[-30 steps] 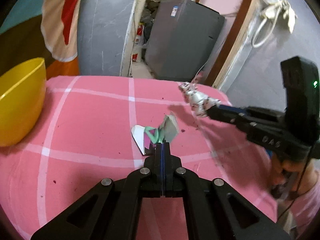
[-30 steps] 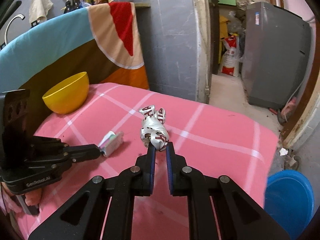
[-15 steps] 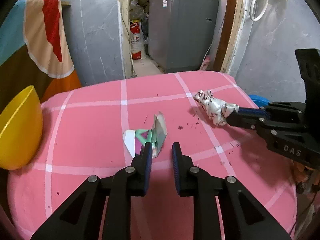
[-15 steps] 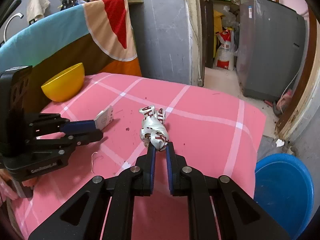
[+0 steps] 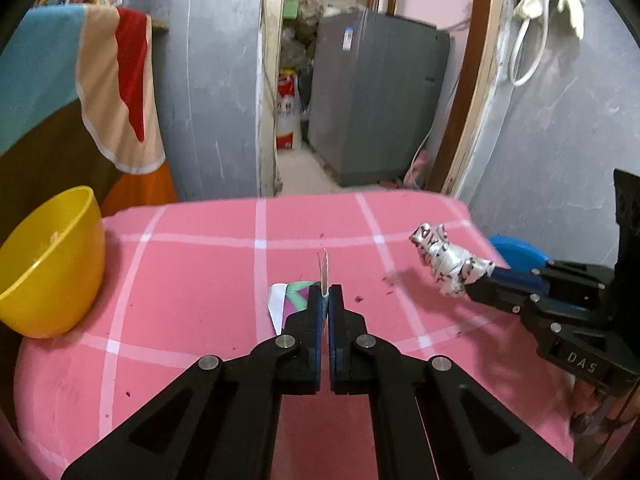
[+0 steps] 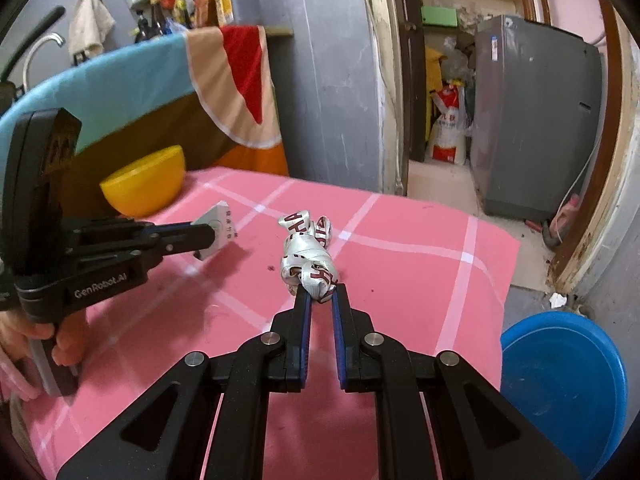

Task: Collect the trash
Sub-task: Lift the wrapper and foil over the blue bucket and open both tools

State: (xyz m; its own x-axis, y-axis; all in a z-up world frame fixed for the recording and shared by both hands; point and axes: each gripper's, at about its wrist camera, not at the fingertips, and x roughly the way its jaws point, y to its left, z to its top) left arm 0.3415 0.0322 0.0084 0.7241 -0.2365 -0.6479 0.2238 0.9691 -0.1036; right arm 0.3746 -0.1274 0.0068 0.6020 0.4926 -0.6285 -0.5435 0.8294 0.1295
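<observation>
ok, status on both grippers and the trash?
Left gripper shut on flat paper wrapper, lifted off the pink tablecloth. Right gripper shut on crumpled silver wrapper. Yellow bowl at left, path unobstructed.

The bowl stands at the table's far-left edge. The flat wrapper sits mid-table, the crumpled wrapper nearer the right edge. The tub stands on the floor beyond the table's right edge.

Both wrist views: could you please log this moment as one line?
left tool: shut on flat paper packet | right tool: shut on crumpled silver foil wrapper | both above pink checked cloth
</observation>
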